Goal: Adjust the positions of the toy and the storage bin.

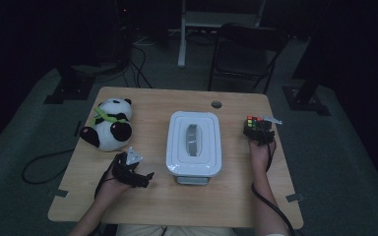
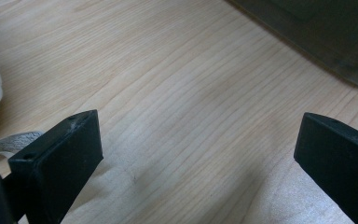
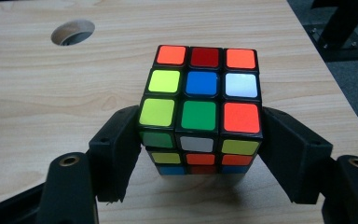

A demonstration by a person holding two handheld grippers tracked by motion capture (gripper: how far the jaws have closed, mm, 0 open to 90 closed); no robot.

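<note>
The puzzle cube (image 3: 200,109) sits near the table's (image 1: 236,201) right edge, gripped on both sides between the jaws of the right gripper (image 3: 198,140). Well left, past the white box (image 1: 194,142), the left gripper (image 2: 198,154) hovers released over bare wood.

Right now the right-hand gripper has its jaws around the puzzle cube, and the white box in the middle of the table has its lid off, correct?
Not quite. The white box has its lid on, as the high view shows. The rest stands: the right gripper has its jaws on either side of the puzzle cube.
</note>
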